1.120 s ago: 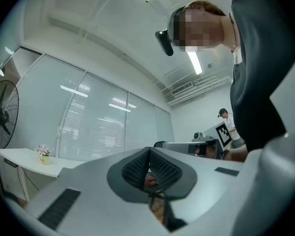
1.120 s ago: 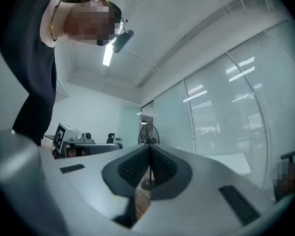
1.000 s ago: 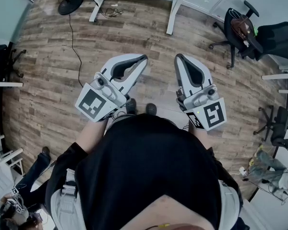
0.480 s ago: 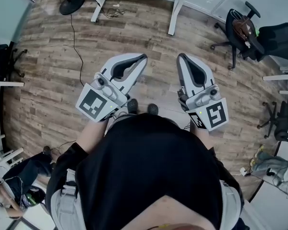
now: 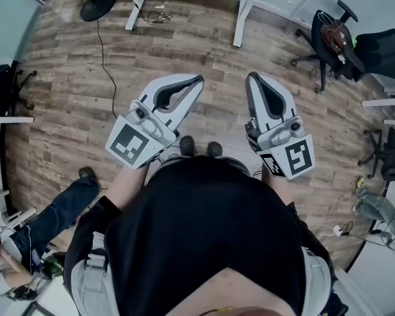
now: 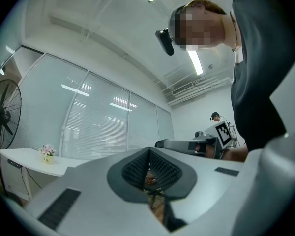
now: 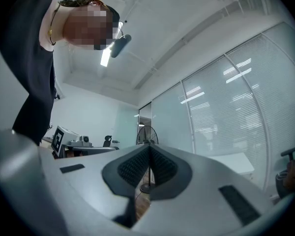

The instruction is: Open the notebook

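A person stands on a wooden floor (image 5: 72, 110), holding the left tool (image 5: 197, 80) and the right tool (image 5: 251, 77) out in front of the body. Both have their jaws pressed together and are empty. No notebook shows in any view. A notebook is probably light with a bendy cover, best pinched at the cover's free edge, opposite the spine.

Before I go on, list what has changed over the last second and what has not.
The bystander's leg at lower left has swung further into the head view, its foot now closer to the wearer's side. Nothing was taken hold of or let go. The left gripper and right gripper have barely shifted. They stay shut and empty, side by side above the wooden floor. No notebook is in view.
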Demonstrator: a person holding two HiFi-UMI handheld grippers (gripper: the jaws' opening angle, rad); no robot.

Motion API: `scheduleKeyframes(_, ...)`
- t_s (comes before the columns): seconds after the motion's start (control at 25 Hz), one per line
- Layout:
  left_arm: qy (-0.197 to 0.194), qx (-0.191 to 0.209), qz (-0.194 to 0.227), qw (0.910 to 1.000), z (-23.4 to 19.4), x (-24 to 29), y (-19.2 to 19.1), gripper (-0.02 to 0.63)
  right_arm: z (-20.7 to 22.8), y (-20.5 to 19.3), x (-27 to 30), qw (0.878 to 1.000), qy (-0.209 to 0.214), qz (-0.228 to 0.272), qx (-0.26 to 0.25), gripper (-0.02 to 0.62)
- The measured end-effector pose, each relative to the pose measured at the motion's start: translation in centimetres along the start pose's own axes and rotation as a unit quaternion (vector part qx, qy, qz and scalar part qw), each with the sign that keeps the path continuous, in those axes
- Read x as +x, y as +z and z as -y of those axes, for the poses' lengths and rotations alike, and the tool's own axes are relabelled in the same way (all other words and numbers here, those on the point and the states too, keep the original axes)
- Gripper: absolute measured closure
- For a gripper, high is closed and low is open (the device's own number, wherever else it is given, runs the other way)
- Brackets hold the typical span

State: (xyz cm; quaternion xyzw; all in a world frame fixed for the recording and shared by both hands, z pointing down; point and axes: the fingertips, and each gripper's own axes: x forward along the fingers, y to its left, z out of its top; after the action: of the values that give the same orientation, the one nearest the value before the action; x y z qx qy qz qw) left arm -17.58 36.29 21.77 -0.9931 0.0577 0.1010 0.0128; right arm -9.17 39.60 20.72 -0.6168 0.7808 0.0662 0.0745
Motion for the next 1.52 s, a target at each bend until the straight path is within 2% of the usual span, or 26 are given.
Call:
scheduleKeyframes(0.44, -0.031, -0.009, 0.000, 0.9995, -1.2, -3.3, -0.1, 0.595, -3.5, -0.4, 1.2, 1.000, -0.028, -0.002, -0.010, 0.591)
scheduleKeyframes(0.84, -0.027, -0.010, -0.001, 0.9996, -2.6, -3.9, -0.6, 0.595, -3.7, -1.1, 2.3, 1.000, -0.029, -0.008, -0.010, 0.591)
scheduleKeyframes(1.16, -0.016, 0.000, -0.004, 0.9999, -4.4, -2.4, -0.8, 0.595, -1.4, -1.5, 4.1, 1.000, -0.023, -0.001, -0.007, 0.591)
scheduleKeyframes(1.52, -0.012, 0.010, -0.002, 0.9999, -7.6, 2.0, -1.5, 0.595, 3.5, -2.4, 6.6, 1.000, -0.019, 0.000, 0.000, 0.591)
